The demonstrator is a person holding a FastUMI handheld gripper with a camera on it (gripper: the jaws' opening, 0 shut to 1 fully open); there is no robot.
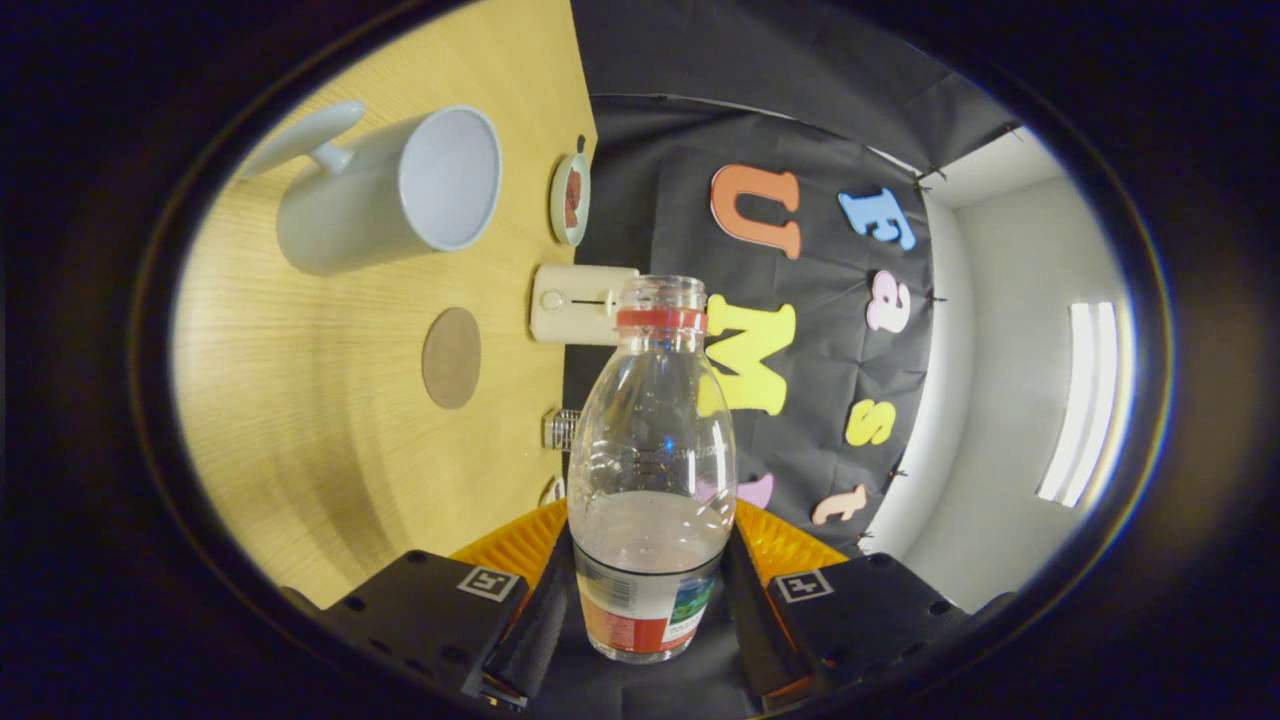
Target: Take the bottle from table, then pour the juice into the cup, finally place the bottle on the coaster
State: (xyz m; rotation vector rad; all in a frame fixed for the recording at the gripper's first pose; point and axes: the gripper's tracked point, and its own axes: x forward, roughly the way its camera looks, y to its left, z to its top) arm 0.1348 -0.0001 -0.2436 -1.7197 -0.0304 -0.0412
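Observation:
My gripper (648,585) is shut on a clear plastic bottle (652,440), both fingers pressing its labelled lower part. The bottle has a red neck ring, an uncapped mouth, and clear liquid pooled near its base. The view is rolled, so the wooden table (300,420) stands to the left of the bottle, and the bottle's axis runs roughly along the tabletop. A white mug (390,190) stands on the table beyond and left of the bottle's mouth, its inside looking empty. A round brown coaster (452,357) lies on the table between the mug and my fingers.
At the table's far edge, against the black cloth wall, stand a cream toaster-like box (575,303), a small dish (570,198) holding something red, and a small clear glass object (562,428). A white wall with a light strip lies to the right.

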